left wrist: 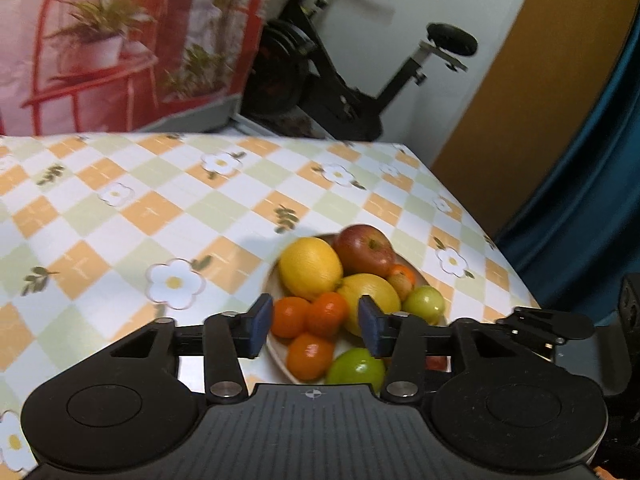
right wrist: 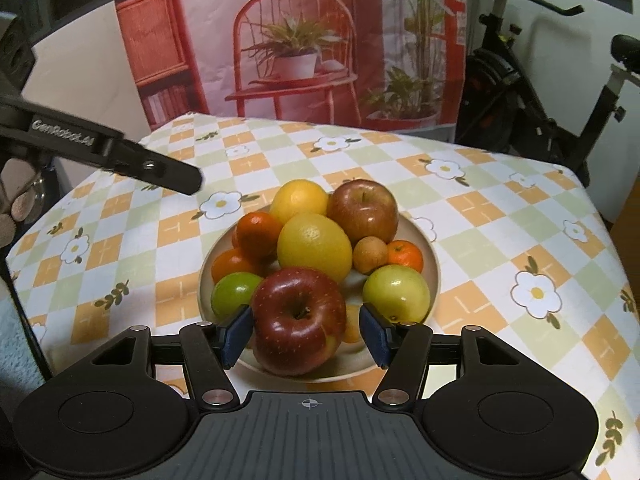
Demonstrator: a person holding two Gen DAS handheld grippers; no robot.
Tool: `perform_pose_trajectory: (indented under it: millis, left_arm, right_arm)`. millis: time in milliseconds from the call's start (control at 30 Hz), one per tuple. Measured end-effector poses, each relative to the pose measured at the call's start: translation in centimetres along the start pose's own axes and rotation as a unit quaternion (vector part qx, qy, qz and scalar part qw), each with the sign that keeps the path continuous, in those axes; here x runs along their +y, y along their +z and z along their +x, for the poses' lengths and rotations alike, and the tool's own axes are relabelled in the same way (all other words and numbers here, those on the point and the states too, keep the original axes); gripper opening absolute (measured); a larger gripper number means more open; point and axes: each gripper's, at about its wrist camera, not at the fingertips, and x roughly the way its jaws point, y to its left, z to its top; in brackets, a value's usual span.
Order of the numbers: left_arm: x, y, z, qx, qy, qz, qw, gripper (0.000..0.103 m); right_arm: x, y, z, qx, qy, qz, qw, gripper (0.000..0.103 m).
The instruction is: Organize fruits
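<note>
- A plate (right wrist: pixel 434 264) piled with fruit sits on a table (right wrist: pixel 500 216) covered by a checked, flowered cloth; gathering every fruit on one plate fits the aim of organizing it.
- Right gripper (right wrist: pixel 307 330): its fingers stand partly open around a big red apple (right wrist: pixel 298 320) at the plate's near edge. The left pad looks to be touching the apple's skin, while a gap shows beside the right pad, so this reads as a release or approach, not a firm grip.
- Left gripper (left wrist: pixel 316 326): its fingers are partly open with nothing between them, hovering above the small oranges (left wrist: pixel 310 354) on the plate's left side.
- Behind the oranges lie two lemons (right wrist: pixel 314 246), a second red apple (right wrist: pixel 362 212) and green fruit (right wrist: pixel 396 292).
</note>
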Motion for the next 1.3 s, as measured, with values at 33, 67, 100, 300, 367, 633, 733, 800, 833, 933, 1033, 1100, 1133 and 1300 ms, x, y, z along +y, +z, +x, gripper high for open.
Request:
perform_pose_trajectory:
  millis: [33, 67, 100, 300, 367, 633, 733, 800, 833, 933, 1033, 1100, 1133, 1300]
  left_arm:
    - [0.0, -0.1, -0.4, -0.005, 0.006, 0.0, 1.0, 0.052]
    - [0.1, -0.3, -0.8, -0.011, 0.011, -0.001, 0.9999, 0.052]
    - [0.1, -0.4, -1.2, -0.015, 0.016, -0.003, 0.9998, 0.052]
    - [0.2, -1.2, -4.0, -0.045, 0.046, -0.019, 0.9978, 0.062]
    - [0.1, -1.5, -5.1, -0.052, 0.045, -0.02, 0.9974, 0.078]
    - [-1.2, -2.8, -10.4, -0.101, 0.095, 0.003, 0.9903, 0.101]
    - [-1.9, -3.2, -12.5, -0.126, 0.119, 0.009, 0.9849, 0.103]
    - [-2.6, -3.6, -14.0, -0.143, 0.129, 0.016, 0.9811, 0.103]
    - [-2.9, -3.8, -14.8, -0.153, 0.132, 0.021, 0.9792, 0.103]
    - [-3.9, -4.2, -16.7, -0.175, 0.141, 0.028, 0.9739, 0.103]
    - [-4.7, -4.5, -18.2, -0.192, 0.148, 0.028, 0.9697, 0.103]
    - [-5.3, -4.7, -19.2, -0.207, 0.155, 0.033, 0.9655, 0.103]
    - [-5.7, -4.9, -19.8, -0.212, 0.16, 0.037, 0.9632, 0.103]
    - [-7.7, -5.8, -21.2, -0.233, 0.192, 0.056, 0.9516, 0.103]
  right_arm:
    - [0.0, 0.0, -0.2, -0.004, -0.003, 0.002, 1.0, 0.059]
    - [0.0, -0.1, -0.4, -0.008, -0.005, 0.004, 1.0, 0.06]
    - [0.0, -0.1, -0.6, -0.013, -0.007, 0.006, 1.0, 0.06]
    - [0.9, 0.1, -2.5, -0.043, -0.017, 0.008, 0.999, 0.069]
    - [1.3, 0.2, -3.5, -0.058, -0.017, 0.01, 0.998, 0.077]
    - [2.9, 0.8, -8.0, -0.118, -0.011, 0.028, 0.993, 0.102]
    - [3.5, 1.0, -9.9, -0.137, -0.014, 0.036, 0.99, 0.102]
    - [4.1, 1.2, -11.2, -0.152, -0.017, 0.038, 0.987, 0.103]
    - [4.3, 1.2, -11.9, -0.161, -0.016, 0.04, 0.986, 0.103]
    - [4.9, 1.7, -13.7, -0.179, -0.016, 0.056, 0.982, 0.103]
    - [5.8, 2.0, -15.0, -0.189, -0.021, 0.065, 0.98, 0.103]
    - [6.5, 2.0, -15.7, -0.192, -0.028, 0.065, 0.979, 0.103]
    - [6.8, 2.0, -16.0, -0.193, -0.03, 0.066, 0.979, 0.103]
    - [8.2, 1.5, -17.3, -0.196, -0.031, 0.065, 0.978, 0.103]
